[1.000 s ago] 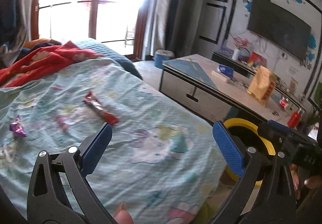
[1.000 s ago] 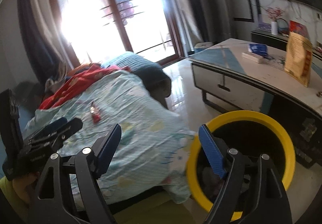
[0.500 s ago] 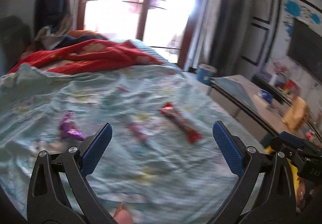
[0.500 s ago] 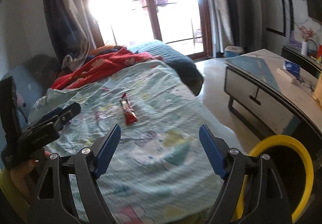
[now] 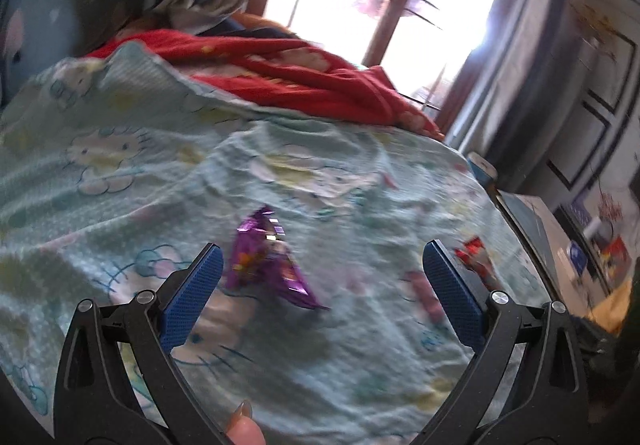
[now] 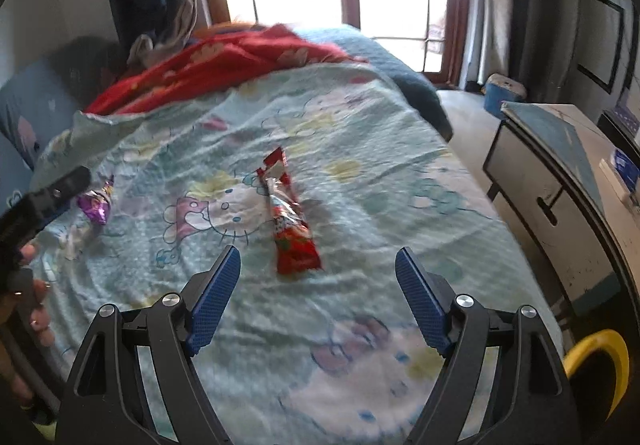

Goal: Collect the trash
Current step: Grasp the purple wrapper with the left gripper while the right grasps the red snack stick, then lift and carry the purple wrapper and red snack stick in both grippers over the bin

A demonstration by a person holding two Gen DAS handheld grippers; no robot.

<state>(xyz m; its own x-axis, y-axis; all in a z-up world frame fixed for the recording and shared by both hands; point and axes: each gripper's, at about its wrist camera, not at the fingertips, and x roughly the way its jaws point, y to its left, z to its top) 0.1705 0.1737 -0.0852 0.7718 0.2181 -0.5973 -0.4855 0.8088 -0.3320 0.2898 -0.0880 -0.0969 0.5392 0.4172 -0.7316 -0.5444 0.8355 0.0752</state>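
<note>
A crumpled purple wrapper lies on the light blue cartoon bedspread. My left gripper is open and empty, with the purple wrapper just ahead between its fingers, nearer the left one. A red snack wrapper lies on the bedspread just ahead of my right gripper, which is open and empty. The red wrapper also shows in the left wrist view, and the purple one in the right wrist view. The left gripper's tip shows at the left of the right wrist view.
A red blanket and pillows are heaped at the head of the bed. A low white cabinet stands right of the bed. The yellow rim of a bin shows at the lower right. A blue tub sits on the floor by the window.
Both grippers have swung left, away from the yellow bin and toward the bed. The purple wrapper now lies between the left fingers and the red wrapper in front of the right gripper.
</note>
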